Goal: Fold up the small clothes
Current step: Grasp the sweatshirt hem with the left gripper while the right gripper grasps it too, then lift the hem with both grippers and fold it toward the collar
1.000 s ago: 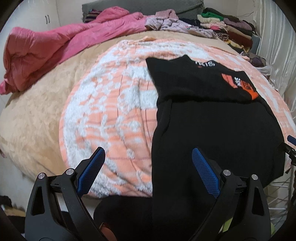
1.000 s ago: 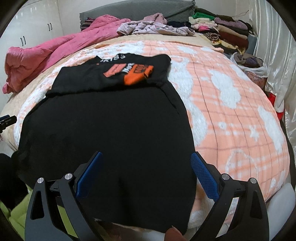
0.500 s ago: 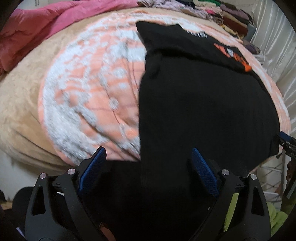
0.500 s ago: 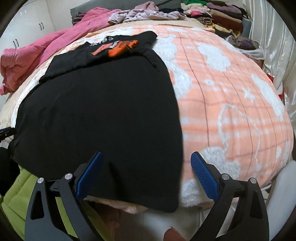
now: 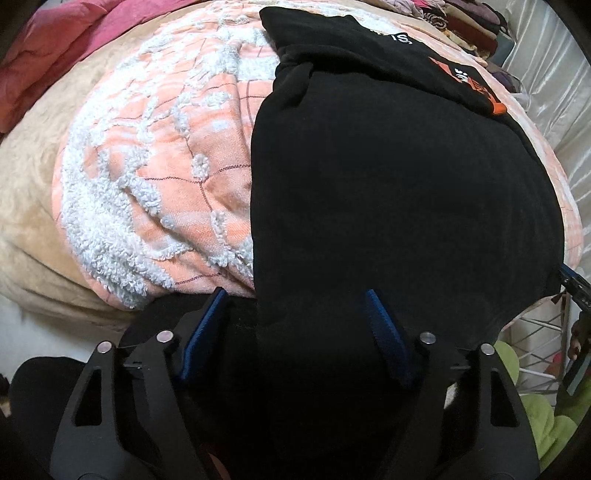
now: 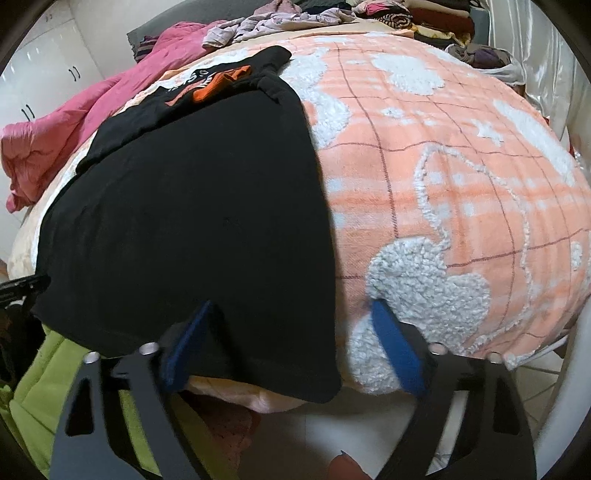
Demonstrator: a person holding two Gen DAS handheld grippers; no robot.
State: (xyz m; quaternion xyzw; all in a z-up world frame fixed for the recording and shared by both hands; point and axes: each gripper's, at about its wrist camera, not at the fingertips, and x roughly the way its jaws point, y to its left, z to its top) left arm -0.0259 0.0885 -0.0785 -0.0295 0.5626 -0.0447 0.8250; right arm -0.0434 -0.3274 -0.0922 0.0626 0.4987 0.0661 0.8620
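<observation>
A black garment with an orange and white print (image 5: 399,177) lies flat on the orange and white blanket (image 5: 155,155), its hem hanging over the bed's near edge. My left gripper (image 5: 295,306) is open, its blue fingers astride the hem's left corner. In the right wrist view the same garment (image 6: 192,221) fills the left half. My right gripper (image 6: 291,317) is open, astride the hem's right corner, its right finger against the blanket (image 6: 461,166). Each gripper's tip shows at the other view's edge.
A pink quilt (image 6: 55,136) lies bunched at the bed's far left. Piled clothes (image 6: 332,11) line the headboard. A white curtain (image 5: 546,92) hangs on the right. Green fabric (image 6: 40,369) and a white wire rack (image 5: 532,339) sit below the bed's edge.
Both grippers have dropped and moved in close to the hem at the bed's near edge. The garment now fills more of each view. Both jaws stayed open.
</observation>
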